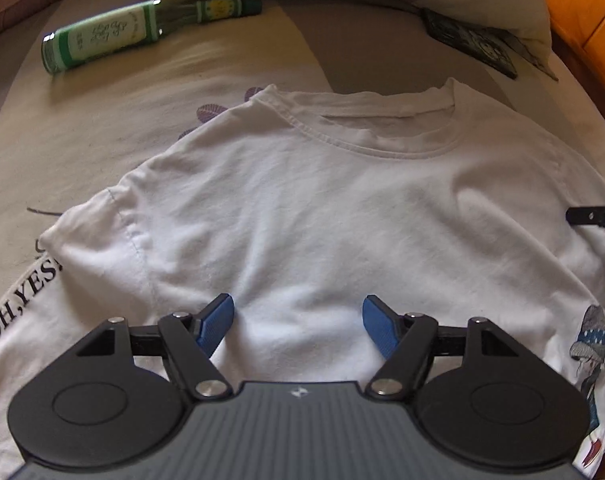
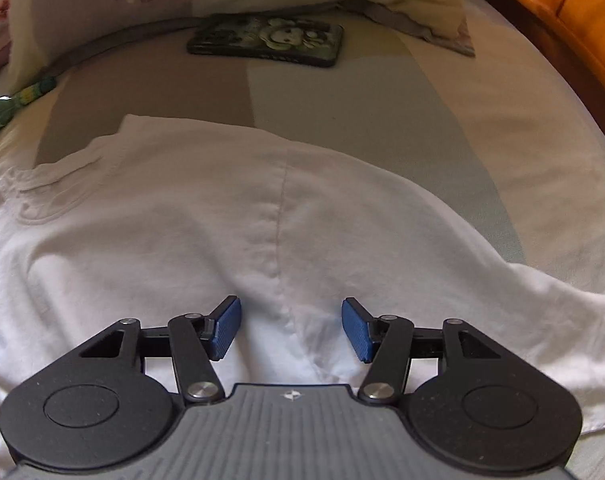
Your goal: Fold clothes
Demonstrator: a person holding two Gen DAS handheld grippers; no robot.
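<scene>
Where lying: white T-shirt (image 1: 322, 208) spread on bed (image 2: 502, 128), collar far side, sleeves out.
Left hand-held gripper (image 1: 298, 326): wide, holding nothing.
Right hand-held gripper (image 2: 291, 328): likewise.
Progress: no finished fold visible.

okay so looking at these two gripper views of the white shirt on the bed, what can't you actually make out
- White T-shirt: hem hidden behind the left gripper and right gripper.
- Sleeve lettering: cut off by the left view's edge.
- Green bottle: label script blurred, unreadable.
- Phone case: cartoon print too small for detail.
</scene>
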